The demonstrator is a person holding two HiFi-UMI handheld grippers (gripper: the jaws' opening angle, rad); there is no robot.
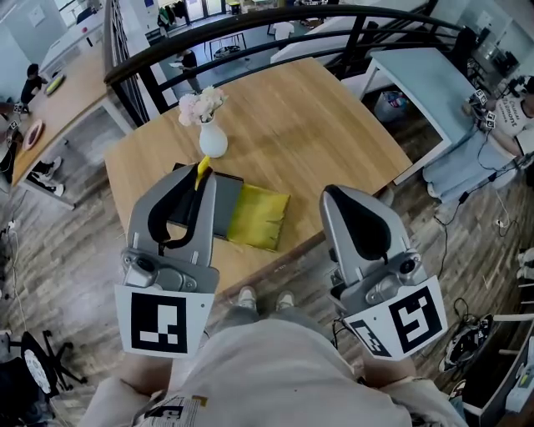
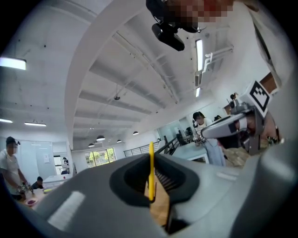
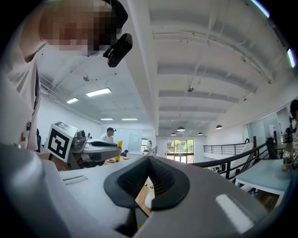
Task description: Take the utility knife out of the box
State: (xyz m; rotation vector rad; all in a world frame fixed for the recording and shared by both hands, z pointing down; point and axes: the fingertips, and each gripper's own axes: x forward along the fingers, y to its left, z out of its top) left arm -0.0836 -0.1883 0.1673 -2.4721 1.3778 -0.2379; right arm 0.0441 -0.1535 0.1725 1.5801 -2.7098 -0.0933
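Note:
A slim yellow utility knife sticks up out of the tip of my left gripper, which is shut on it and held high above the wooden table. In the left gripper view the knife stands on edge between the pads. Below it lies a dark flat box with a yellow cloth pouch against its right side. My right gripper hovers level to the right of the box, its jaws together with nothing between them. In the right gripper view the knife shows at the left gripper's tip.
A white vase of pale flowers stands behind the box. A black railing runs past the table's far edge. A light blue table stands at the right. The table's near edge is just before my feet.

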